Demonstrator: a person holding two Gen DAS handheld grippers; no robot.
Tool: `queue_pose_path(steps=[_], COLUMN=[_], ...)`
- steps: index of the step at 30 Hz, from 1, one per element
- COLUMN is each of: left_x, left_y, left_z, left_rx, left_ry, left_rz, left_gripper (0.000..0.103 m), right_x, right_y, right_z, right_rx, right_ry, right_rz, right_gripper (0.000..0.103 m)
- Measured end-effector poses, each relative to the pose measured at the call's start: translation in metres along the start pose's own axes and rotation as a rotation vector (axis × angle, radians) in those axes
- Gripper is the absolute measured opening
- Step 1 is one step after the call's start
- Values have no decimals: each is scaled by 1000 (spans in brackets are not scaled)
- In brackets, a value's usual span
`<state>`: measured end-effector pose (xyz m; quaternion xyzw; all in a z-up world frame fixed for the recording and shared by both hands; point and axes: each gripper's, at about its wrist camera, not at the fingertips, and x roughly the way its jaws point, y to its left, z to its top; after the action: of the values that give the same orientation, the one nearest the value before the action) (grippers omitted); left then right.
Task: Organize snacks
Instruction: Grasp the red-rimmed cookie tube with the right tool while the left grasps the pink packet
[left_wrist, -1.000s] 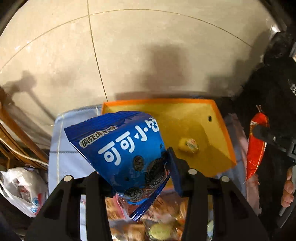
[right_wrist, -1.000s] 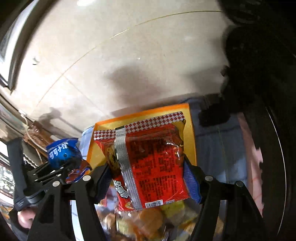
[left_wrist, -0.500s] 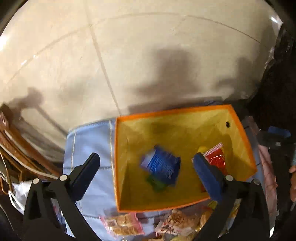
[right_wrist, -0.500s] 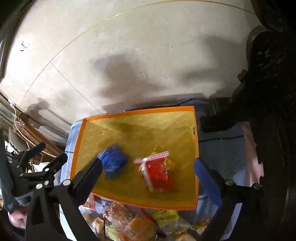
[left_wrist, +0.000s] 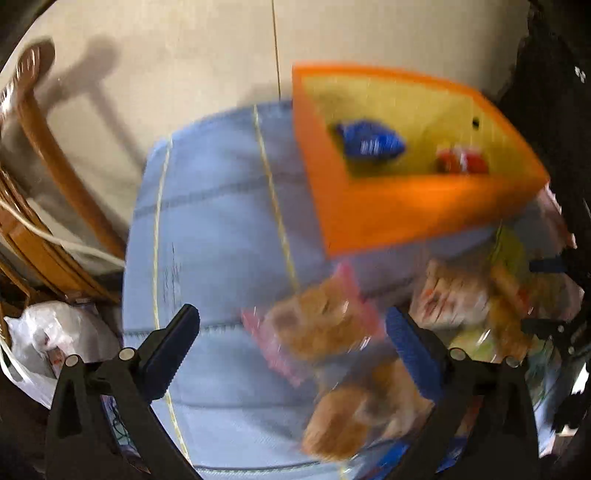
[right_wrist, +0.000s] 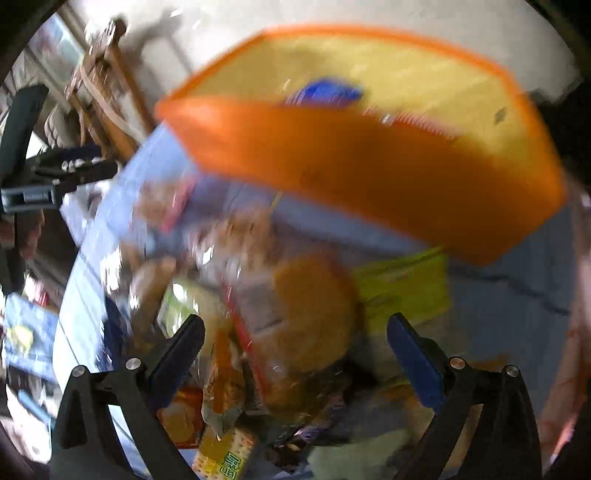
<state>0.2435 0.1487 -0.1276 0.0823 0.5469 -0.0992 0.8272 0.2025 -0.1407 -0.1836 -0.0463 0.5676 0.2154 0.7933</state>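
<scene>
Between your left tool's (left_wrist: 291, 339) wide-spread fingers lies a crinkly clear pastry packet (left_wrist: 325, 328), ungripped. Your right tool (right_wrist: 295, 347) gapes empty over glossy wrappers (right_wrist: 295, 314); the orange box (left_wrist: 388, 214) holds a blue pouch (left_wrist: 369, 142).

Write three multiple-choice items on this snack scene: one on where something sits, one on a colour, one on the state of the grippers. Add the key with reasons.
1. Where is the blue snack packet?
A. inside the orange box
B. on the blue cloth
C. in the left gripper

2. What colour is the inside of the orange box?
A. white
B. yellow
C. green

3. How do the left gripper and right gripper stand?
A. both open
B. both shut
C. one shut on a packet

Key: 1 A, it lies behind the box's wall; 2 B, the inner walls show yellow; 3 A, the fingers stand wide apart and grip nothing.
</scene>
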Motion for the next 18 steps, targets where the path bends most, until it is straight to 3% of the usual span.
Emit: queue_pose_path(steps=[2,3,5,6,7,8,10,15,18], left_x=[10,12,17,17,20,22,33,56,76], left_y=[2,3,1,2,1,-1,-7,-23,-33], left_z=[-12,-13,-19,-19,-20,-21,-24,-23,-25], left_rx=[31,51,106,121,144,163,232,365,471], left_ry=[16,17,4,2,4,4,0,18,39], left_rz=[-4,1,-2,-11,-23,-32,-41,-91,-28], left_gripper=[99,99,99,99,99,99,99,99,99], right_x=[10,10,11,10,7,5,-1,-17,-21], right_y=[3,1,-4,-7,-9,-11,-17,-32,-43], right_z=[2,3,6,8,11,12,10,-1,-7], right_rx=[-17,-2,48,70,85,104,146,219,290], right_ry=[-25,-45,-61,-66,-73,-77,-72,-69,-68], right_rz=[-103,-111,-100,-111,-120,-116,-104,-63,-36], right_gripper=[99,98,43,40,27,21,15,15,15])
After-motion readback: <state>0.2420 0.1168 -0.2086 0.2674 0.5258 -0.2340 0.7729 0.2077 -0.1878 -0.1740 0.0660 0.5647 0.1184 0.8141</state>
